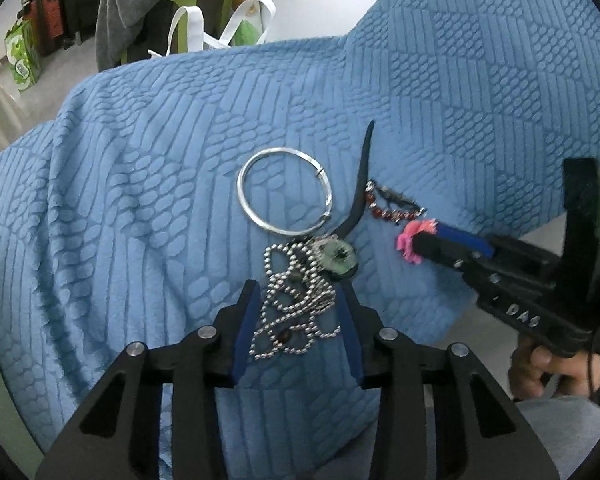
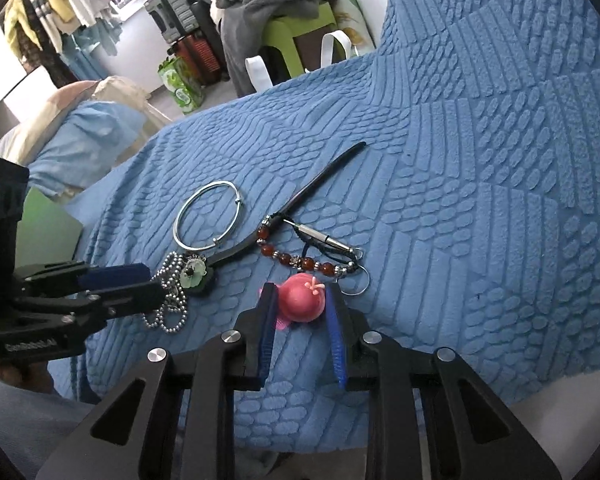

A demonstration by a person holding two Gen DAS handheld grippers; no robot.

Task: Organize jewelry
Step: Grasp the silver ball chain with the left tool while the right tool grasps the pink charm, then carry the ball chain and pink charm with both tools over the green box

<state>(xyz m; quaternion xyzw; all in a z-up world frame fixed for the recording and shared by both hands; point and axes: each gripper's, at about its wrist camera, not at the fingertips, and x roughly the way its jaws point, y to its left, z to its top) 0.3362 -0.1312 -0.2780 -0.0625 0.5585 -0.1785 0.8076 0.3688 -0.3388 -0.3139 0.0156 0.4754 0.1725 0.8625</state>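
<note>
The jewelry lies on a blue quilted bedspread (image 1: 148, 168); the left hand-held gripper (image 1: 296, 300) has its blue-padded fingers (image 1: 246, 320) standing wide on either side of a heaped silver ball chain (image 1: 296, 308), apart from it on both sides; in the right wrist view the same gripper (image 2: 156, 288) reaches in from the left with its tips at that chain (image 2: 170, 304); the right hand-held gripper (image 2: 300, 300) is closed narrowly around a pink round hair ornament (image 2: 303, 298), the fingers (image 2: 269, 320) pressing its sides; from the left wrist view only a pink edge of it (image 1: 409, 245) shows at the tips of that gripper (image 1: 420, 242); a silver bangle (image 1: 286, 190) lies beyond the chain, just beside a black hair stick (image 1: 360, 184) whose end carries a green flower (image 1: 336, 260) touching the chain; a red bead keychain (image 2: 300, 258) with a metal ring lies just beyond the pink ornament, crossing the hair stick's lower part.
</note>
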